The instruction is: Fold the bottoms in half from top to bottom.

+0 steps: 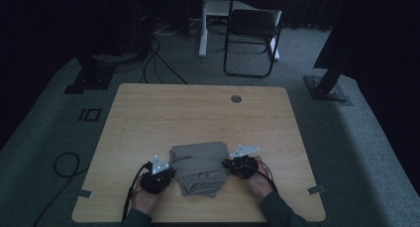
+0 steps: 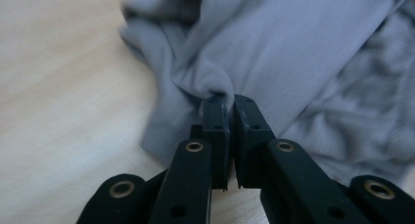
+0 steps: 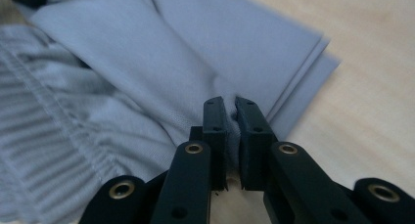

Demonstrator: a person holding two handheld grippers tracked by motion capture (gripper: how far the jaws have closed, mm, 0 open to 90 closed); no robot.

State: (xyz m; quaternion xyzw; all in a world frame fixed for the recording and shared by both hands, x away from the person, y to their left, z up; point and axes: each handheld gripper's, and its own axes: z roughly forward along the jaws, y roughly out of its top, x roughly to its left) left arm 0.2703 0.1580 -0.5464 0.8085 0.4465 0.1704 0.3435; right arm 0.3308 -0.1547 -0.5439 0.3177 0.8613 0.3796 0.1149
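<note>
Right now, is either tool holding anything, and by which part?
Both. The left tool pinches a fold at one side edge of the grey folded garment; the right tool pinches a fold at its opposite side.

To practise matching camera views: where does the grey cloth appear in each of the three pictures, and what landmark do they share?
High view: grey cloth lies near the table's front edge, between the two grippers.
Left gripper view: it fills the upper right, a fold pinched in the jaws.
Right gripper view: it spreads across the left and centre, also pinched.
Shared landmark: the wooden table.
</note>
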